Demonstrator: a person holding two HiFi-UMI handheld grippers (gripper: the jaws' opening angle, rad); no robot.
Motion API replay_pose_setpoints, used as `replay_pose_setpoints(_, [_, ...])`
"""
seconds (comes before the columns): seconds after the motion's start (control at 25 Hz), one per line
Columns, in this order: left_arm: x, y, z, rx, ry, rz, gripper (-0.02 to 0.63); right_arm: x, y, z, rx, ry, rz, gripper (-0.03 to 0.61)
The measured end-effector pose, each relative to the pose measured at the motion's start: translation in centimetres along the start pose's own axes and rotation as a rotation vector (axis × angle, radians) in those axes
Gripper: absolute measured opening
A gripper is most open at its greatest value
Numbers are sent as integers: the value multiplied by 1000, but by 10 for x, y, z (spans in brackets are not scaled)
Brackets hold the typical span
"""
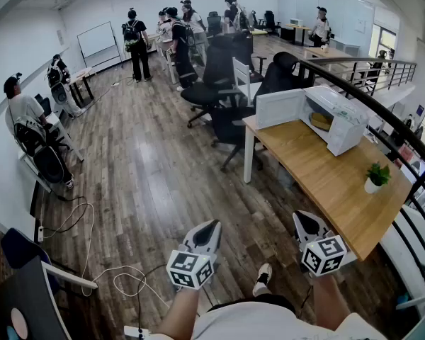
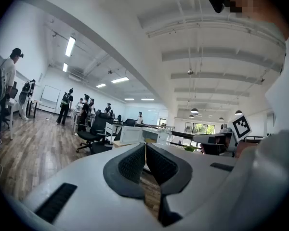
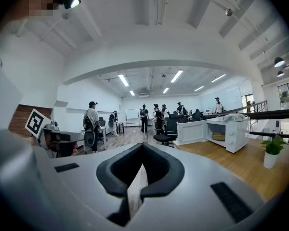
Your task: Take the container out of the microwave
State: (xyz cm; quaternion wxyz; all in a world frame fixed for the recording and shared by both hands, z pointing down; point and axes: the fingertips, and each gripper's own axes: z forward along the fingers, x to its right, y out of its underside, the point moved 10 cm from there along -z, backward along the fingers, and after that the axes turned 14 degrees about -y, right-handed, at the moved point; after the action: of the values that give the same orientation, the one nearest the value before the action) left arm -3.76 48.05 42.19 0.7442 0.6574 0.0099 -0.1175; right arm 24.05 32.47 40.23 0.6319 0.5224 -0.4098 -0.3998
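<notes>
Left gripper (image 1: 211, 227): jaws together, nothing between them.
Right gripper (image 1: 303, 219): jaws together, empty, close to the table's near end.
Container (image 1: 320, 121): yellowish, inside the microwave, well apart from both grippers.
Microwave (image 1: 343, 122): white, door swung open, at the table's far end.
Table (image 1: 319, 183): wooden top.
Potted plant (image 1: 376, 176): on the table, between microwave and right gripper.
</notes>
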Motion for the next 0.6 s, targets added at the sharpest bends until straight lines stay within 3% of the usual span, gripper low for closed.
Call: replay_pose_setpoints(0.6, [4, 4, 7, -19, 18, 12, 35, 5, 3, 1, 2, -2, 20, 21])
